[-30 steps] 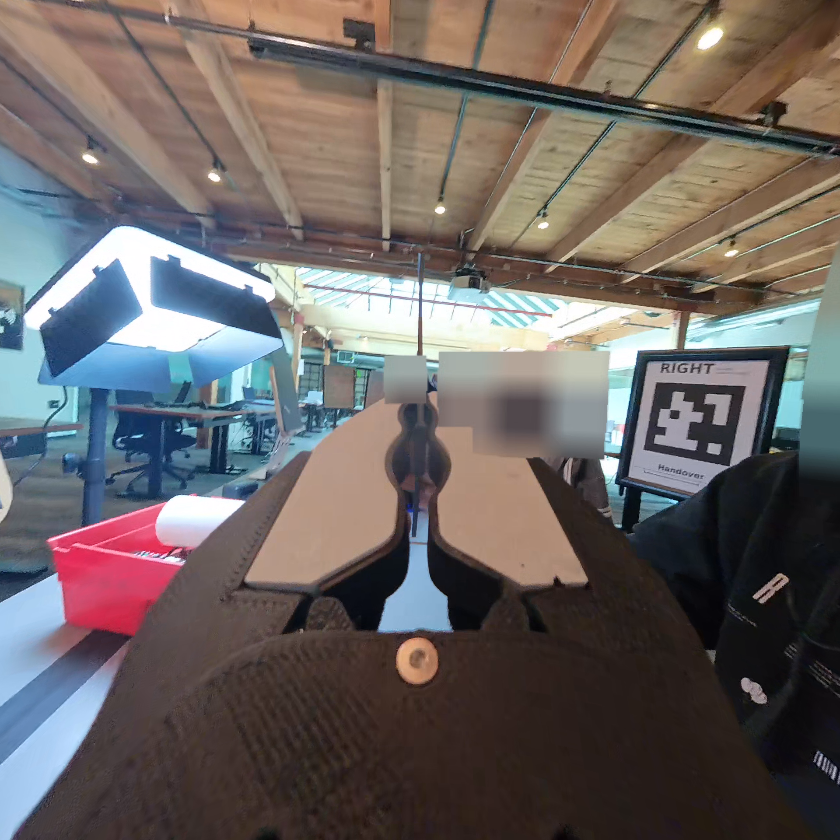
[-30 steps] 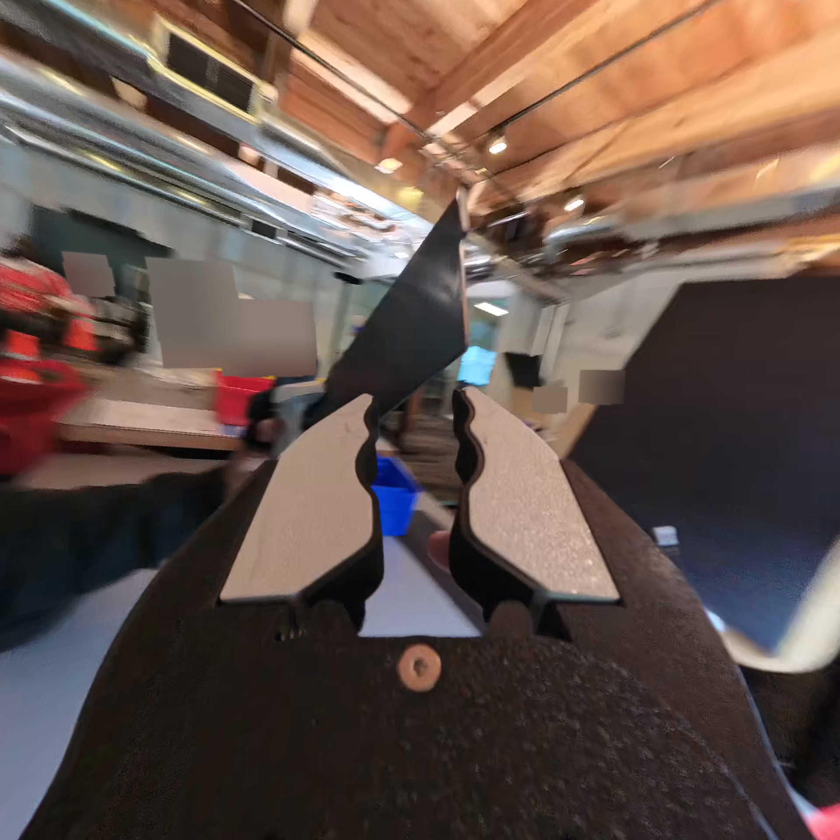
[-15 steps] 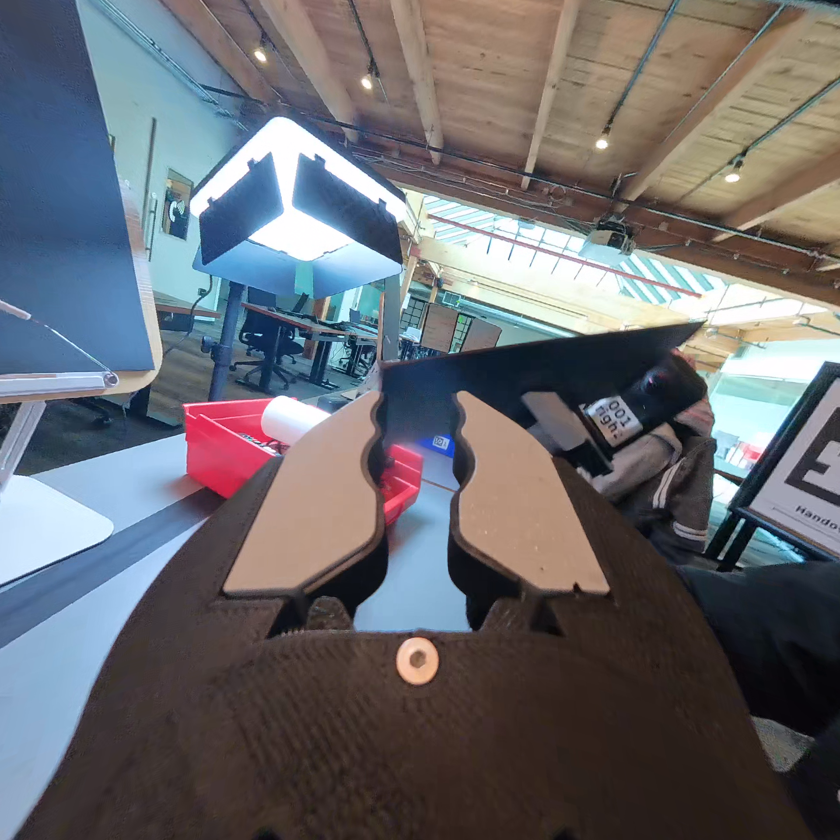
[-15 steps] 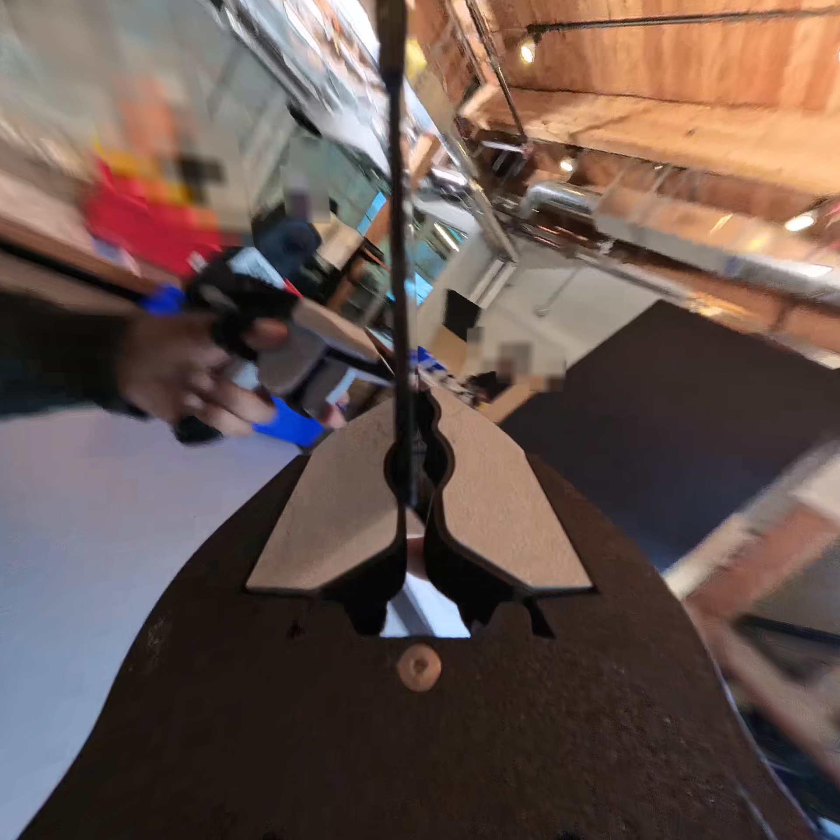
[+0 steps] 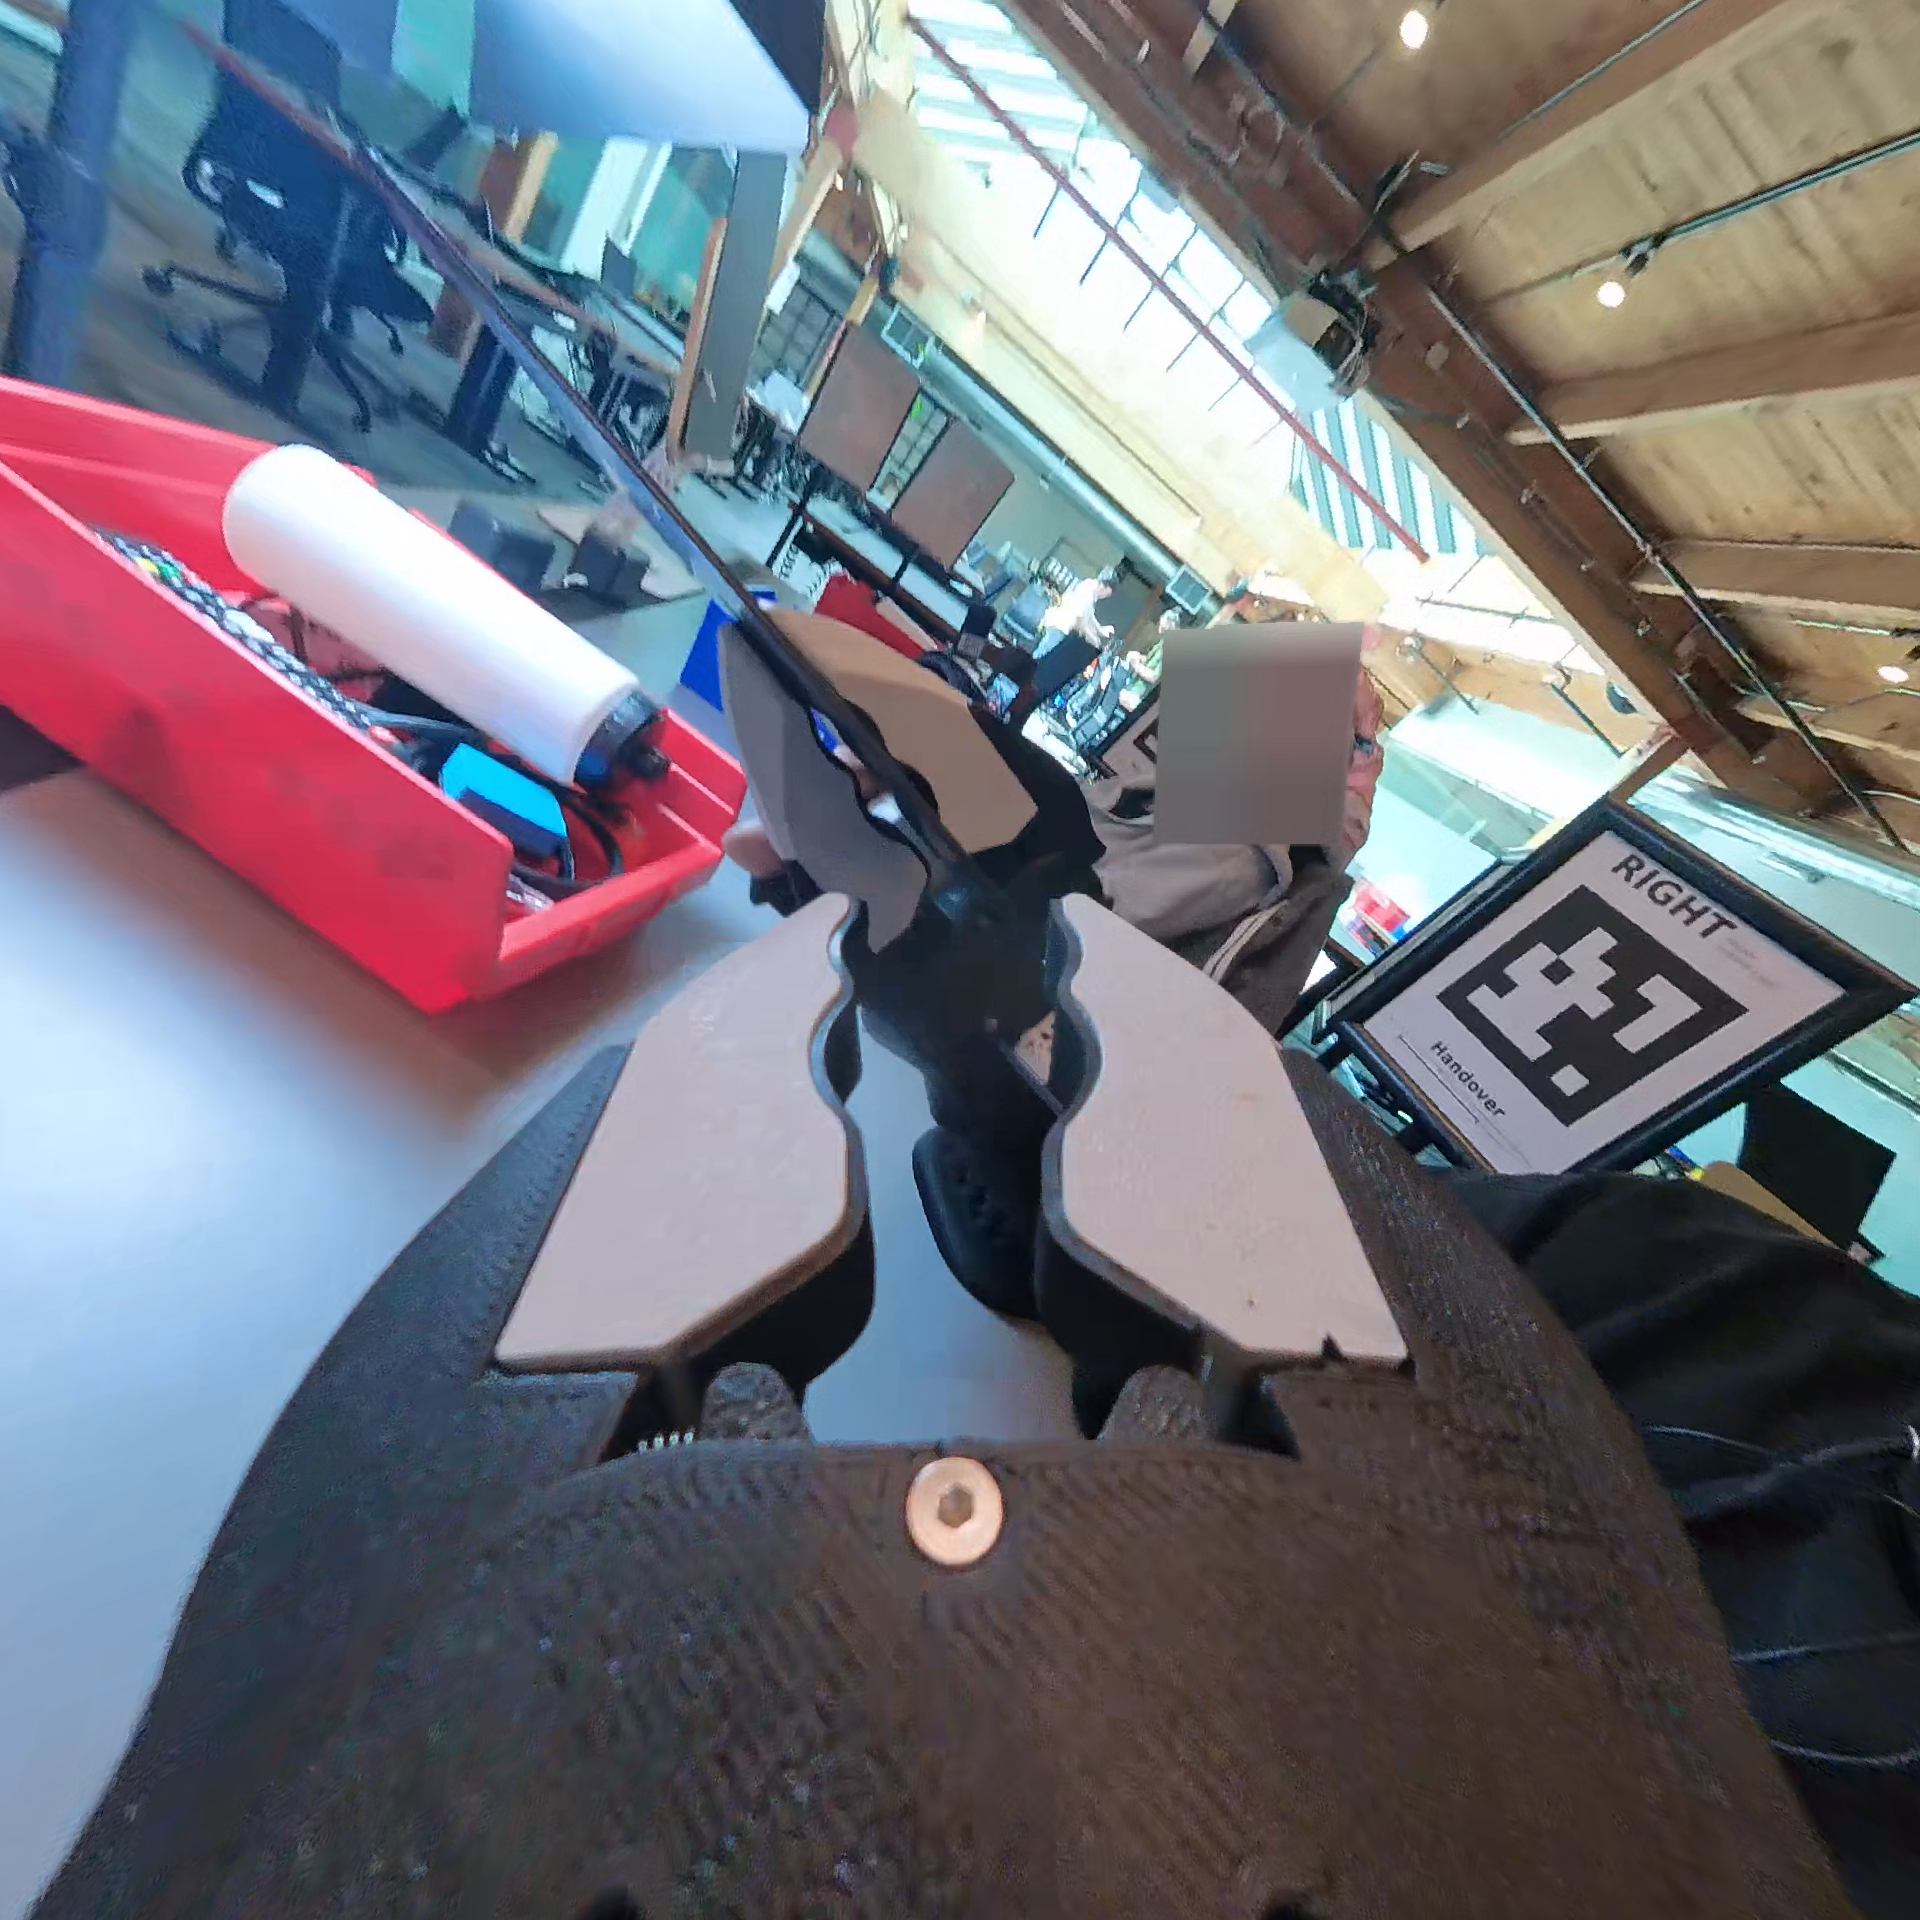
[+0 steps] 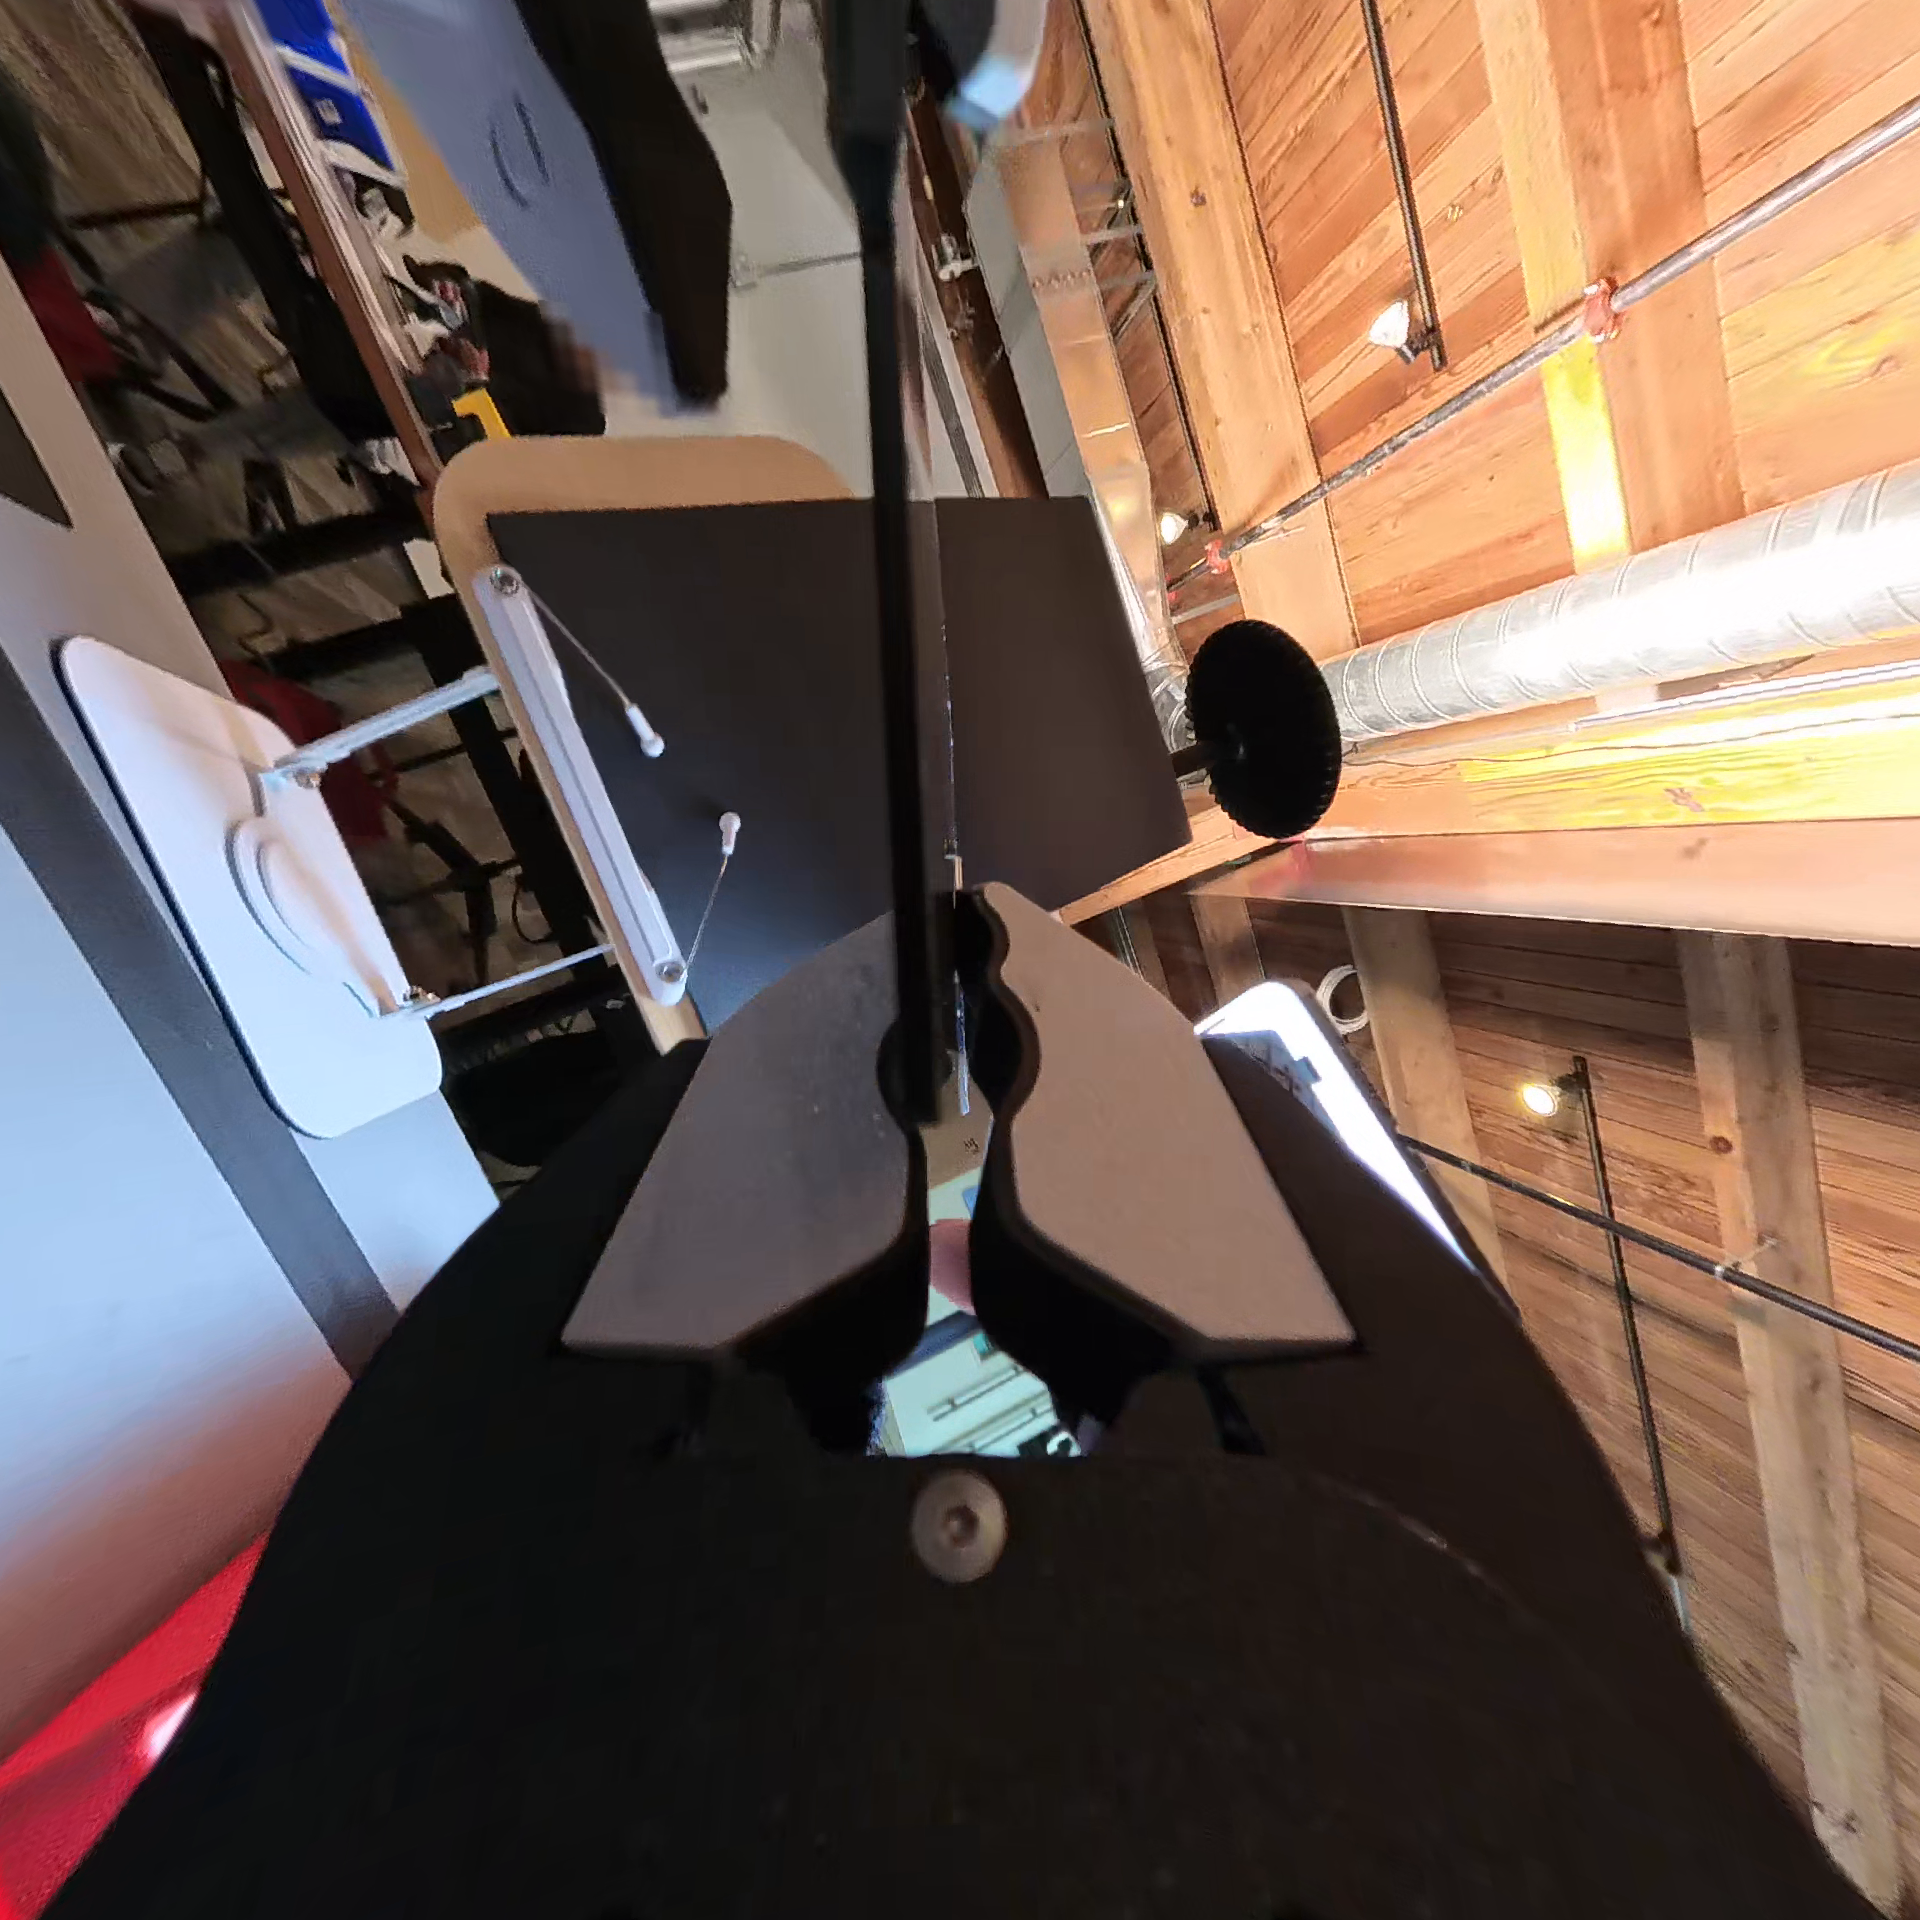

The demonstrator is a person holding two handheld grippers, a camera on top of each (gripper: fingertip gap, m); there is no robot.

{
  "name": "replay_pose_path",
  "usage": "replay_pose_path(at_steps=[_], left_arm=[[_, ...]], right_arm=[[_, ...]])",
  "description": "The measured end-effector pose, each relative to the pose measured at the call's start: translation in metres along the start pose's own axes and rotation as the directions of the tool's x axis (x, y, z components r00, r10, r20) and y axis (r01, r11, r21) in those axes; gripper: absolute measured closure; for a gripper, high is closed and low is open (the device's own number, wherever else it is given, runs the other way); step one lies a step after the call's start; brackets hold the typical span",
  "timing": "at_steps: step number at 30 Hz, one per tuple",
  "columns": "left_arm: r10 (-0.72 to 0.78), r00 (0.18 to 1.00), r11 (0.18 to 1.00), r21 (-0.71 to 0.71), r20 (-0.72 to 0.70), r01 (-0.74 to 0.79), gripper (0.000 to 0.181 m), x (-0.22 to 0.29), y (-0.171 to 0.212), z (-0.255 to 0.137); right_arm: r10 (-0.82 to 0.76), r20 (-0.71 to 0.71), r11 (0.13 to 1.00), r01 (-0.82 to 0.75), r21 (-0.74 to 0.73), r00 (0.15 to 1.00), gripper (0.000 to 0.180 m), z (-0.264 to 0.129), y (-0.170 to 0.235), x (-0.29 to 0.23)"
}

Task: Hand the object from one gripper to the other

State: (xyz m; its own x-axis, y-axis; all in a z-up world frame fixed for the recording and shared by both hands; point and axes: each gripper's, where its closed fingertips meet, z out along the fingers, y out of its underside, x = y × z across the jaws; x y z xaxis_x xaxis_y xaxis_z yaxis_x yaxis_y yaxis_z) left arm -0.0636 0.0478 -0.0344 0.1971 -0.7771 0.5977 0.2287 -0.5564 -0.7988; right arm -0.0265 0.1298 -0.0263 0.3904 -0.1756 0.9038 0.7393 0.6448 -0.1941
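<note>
Between the right gripper's (image 6: 951, 997) closed jaws sits a thin black sheet (image 6: 896, 623), seen edge-on and running toward 12 o'clock in the right wrist view. From the left wrist view, that sheet (image 5: 582, 416) slants toward 10 o'clock, clamped by the right gripper (image 5: 831, 717) ahead. Nearer, the left gripper (image 5: 951, 977) has its jaws apart, holding nothing. At 9 o'clock a red bin (image 5: 343, 821) rests on the grey table (image 5: 208, 1195), a white roll (image 5: 416, 613) inside.

The thin black sheet (image 6: 894, 540) is seen edge-on and cut off by the top edge in the right wrist view. The red bin (image 5: 260, 769) is cropped at the left edge.
</note>
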Motion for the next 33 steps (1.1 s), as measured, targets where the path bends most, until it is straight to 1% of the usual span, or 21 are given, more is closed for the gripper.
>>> replay_pose_path(at_steps=[2, 4, 6, 8, 10, 12, 13, 16, 19, 22, 24, 25, 26, 28, 29, 31, 33], left_arm=[[-0.003, 1.000, 0.999, -0.041, 0.000, 0.003, 0.156, -0.003, 0.009, 0.004], [0.026, 1.000, 0.998, -0.055, 0.004, -0.026, 0.172, -0.007, 0.014, 0.008], [0.065, 0.998, 0.995, -0.078, 0.010, -0.064, 0.172, -0.012, 0.020, 0.009], [0.095, 0.995, 0.993, -0.067, 0.023, -0.093, 0.174, -0.018, 0.017, 0.006], [0.135, 0.988, 0.990, -0.053, 0.071, -0.131, 0.176, -0.027, 0.010, -0.002], [0.224, 0.963, 0.974, -0.076, 0.152, -0.214, 0.177, -0.036, 0.004, -0.014], [0.270, 0.945, 0.962, -0.100, 0.184, -0.256, 0.177, -0.039, 0.001, -0.020], [0.372, 0.892, 0.927, -0.156, 0.256, -0.342, 0.178, -0.041, -0.007, -0.036], [0.436, 0.852, 0.898, -0.206, 0.289, -0.389, 0.178, -0.041, -0.010, -0.046], [0.475, 0.817, 0.878, -0.232, 0.327, -0.418, 0.179, -0.042, -0.016, -0.058], [0.483, 0.811, 0.874, -0.245, 0.331, -0.421, 0.179, -0.040, -0.018, -0.064], [0.484, 0.808, 0.873, -0.245, 0.337, -0.421, 0.179, -0.039, -0.020, -0.067], [0.480, 0.806, 0.876, -0.242, 0.347, -0.417, 0.179, -0.039, -0.022, -0.070], [0.462, 0.804, 0.886, -0.233, 0.375, -0.401, 0.179, -0.041, -0.026, -0.076], [0.450, 0.806, 0.892, -0.229, 0.385, -0.389, 0.179, -0.042, -0.027, -0.080], [0.424, 0.815, 0.905, -0.220, 0.394, -0.364, 0.179, -0.044, -0.028, -0.084], [0.409, 0.823, 0.910, -0.238, 0.394, -0.339, 0.179, -0.047, -0.024, -0.084]], right_arm=[[-0.008, 0.014, 1.000, 0.008, -0.021, 1.000, 0.177, 0.001, 0.010, -0.008], [-0.017, 0.034, 0.999, 0.018, -0.037, 0.999, 0.177, 0.002, 0.016, -0.017], [-0.009, 0.046, 0.999, 0.011, -0.046, 0.999, 0.177, 0.002, 0.017, -0.023], [0.023, 0.048, 0.998, -0.020, -0.058, 0.999, 0.176, 0.003, 0.018, -0.021], [0.086, 0.127, 0.996, -0.080, -0.050, 0.988, 0.159, 0.003, 0.015, -0.025], [0.122, 0.226, 0.992, -0.127, 0.007, 0.966, 0.145, -0.001, 0.007, -0.033], [0.131, 0.278, 0.989, -0.145, 0.034, 0.952, 0.142, -0.005, 0.004, -0.038], [0.164, 0.409, 0.975, -0.211, 0.072, 0.898, 0.141, -0.013, -0.005, -0.051], [0.147, 0.468, 0.976, -0.203, 0.072, 0.872, 0.139, -0.016, -0.015, -0.058], [0.148, 0.567, 0.977, -0.210, 0.045, 0.810, 0.139, -0.024, -0.021, -0.070], [0.141, 0.563, 0.980, -0.197, 0.039, 0.815, 0.137, -0.023, -0.023, -0.070], [0.144, 0.539, 0.979, -0.199, 0.044, 0.830, 0.131, -0.020, -0.026, -0.067], [0.154, 0.509, 0.978, -0.205, 0.045, 0.847, 0.120, -0.017, -0.028, -0.065], [0.166, 0.435, 0.981, -0.193, 0.018, 0.885, 0.091, -0.008, -0.030, -0.060], [0.168, 0.416, 0.983, -0.182, -0.005, 0.894, 0.083, -0.005, -0.029, -0.060], [0.184, 0.392, 0.983, -0.175, -0.058, 0.902, 0.072, 0.000, -0.029, -0.066], [0.167, 0.387, 0.985, -0.140, -0.097, 0.907, 0.067, 0.002, -0.028, -0.077]])
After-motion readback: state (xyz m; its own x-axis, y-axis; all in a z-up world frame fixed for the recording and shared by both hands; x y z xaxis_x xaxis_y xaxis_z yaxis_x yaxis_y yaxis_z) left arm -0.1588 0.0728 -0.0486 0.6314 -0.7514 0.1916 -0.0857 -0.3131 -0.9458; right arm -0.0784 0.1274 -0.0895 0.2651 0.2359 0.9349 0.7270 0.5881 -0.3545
